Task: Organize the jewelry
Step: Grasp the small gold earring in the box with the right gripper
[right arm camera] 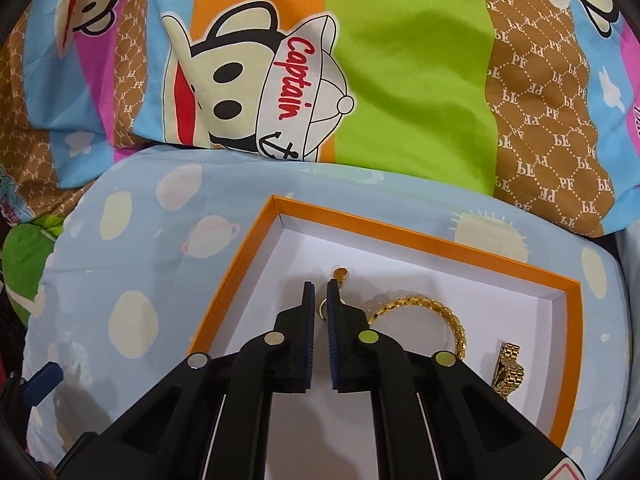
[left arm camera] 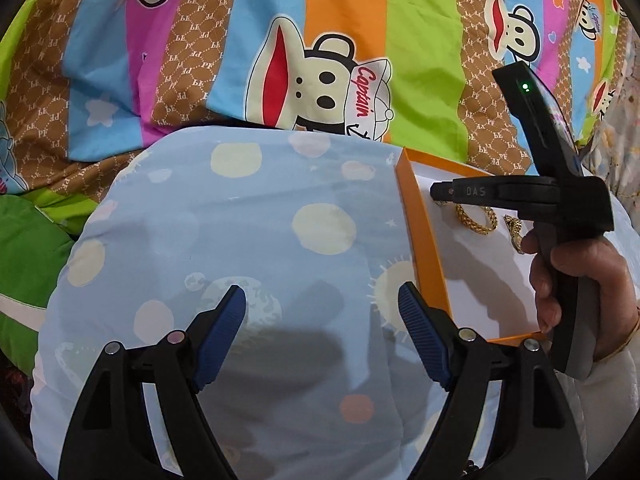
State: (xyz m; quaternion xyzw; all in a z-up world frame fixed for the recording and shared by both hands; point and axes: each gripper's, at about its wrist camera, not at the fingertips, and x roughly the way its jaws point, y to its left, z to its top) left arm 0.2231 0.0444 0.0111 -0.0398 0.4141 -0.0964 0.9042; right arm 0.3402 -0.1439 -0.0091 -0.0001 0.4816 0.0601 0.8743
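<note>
Since it lies loose in the orange box (right arm camera: 240, 256):
Bracelet (right arm camera: 448, 316): light, slippery, flexible; pinch one link.
Right gripper (right arm camera: 319, 292): closed, empty.
Left gripper (left arm camera: 322, 300): wide, empty.

Both units: black plastic scissor-type arms w/ triangular cut-outs, round silver pivot pins (4 visible per unit), ribbed dark-blue finger pads. Left gripper (left arm camera: 322, 300) seen from own cam. Right gripper (right arm camera: 318, 300) pins looked yellow-green on 1 side; red/white sticker corner at its base. From the side it (left arm camera: 440, 192) carried embossed "DAS", grey handle, black top module w/ green LED. Hand (left arm camera: 560, 280) wore a thin gold bangle.
</note>
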